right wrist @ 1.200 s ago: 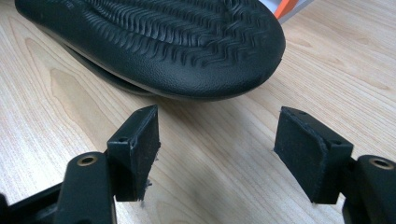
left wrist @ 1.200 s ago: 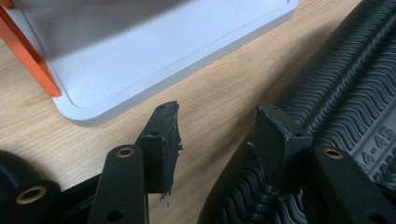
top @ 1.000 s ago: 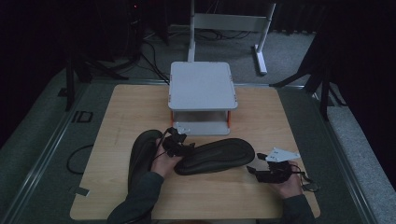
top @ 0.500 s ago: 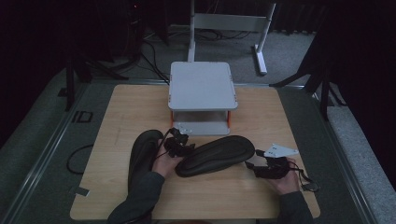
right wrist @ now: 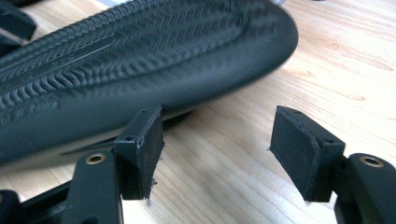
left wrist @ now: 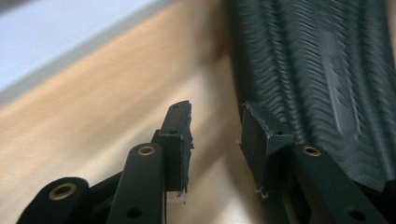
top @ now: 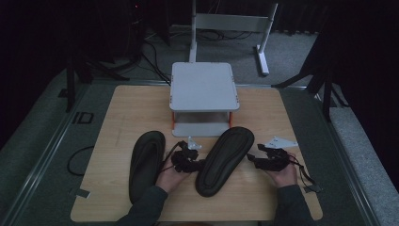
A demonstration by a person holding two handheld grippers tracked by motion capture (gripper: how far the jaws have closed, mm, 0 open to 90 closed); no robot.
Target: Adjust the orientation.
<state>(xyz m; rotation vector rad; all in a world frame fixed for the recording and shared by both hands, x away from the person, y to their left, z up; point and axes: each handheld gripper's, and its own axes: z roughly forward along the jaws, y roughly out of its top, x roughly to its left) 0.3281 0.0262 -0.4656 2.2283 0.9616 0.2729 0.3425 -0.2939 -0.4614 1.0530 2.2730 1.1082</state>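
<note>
While both hands rest on the light wooden table [top: 122, 117], the left gripper [top: 187, 162] sits between two black rubber sandals. Its jaws have just been closing; in the left gripper view they stand a narrow gap apart with only bare wood between the pads [left wrist: 180, 140], gripping nothing. The black sandal lying sole-up with a wavy ribbed tread [top: 226, 159] lies just beside the outer face of that gripper's right-hand pad; whether they touch cannot be told. The other black sandal [top: 147, 162] lies at the far side of the left hand [top: 170, 178], close to it.

The right gripper [top: 269, 160] points at the sole-up sandal's opposite edge. Its jaws have just been closing a little yet stand wide apart, empty, with bare table between them. In the right gripper view the sandal's rim lies just beyond and beside the left-hand pad [right wrist: 148, 154], not between the pads.

Beyond both sets of fingertips stands a small white two-tier plastic rack with orange legs [top: 203, 87], its lower shelf near the sole-up sandal's far end.
</note>
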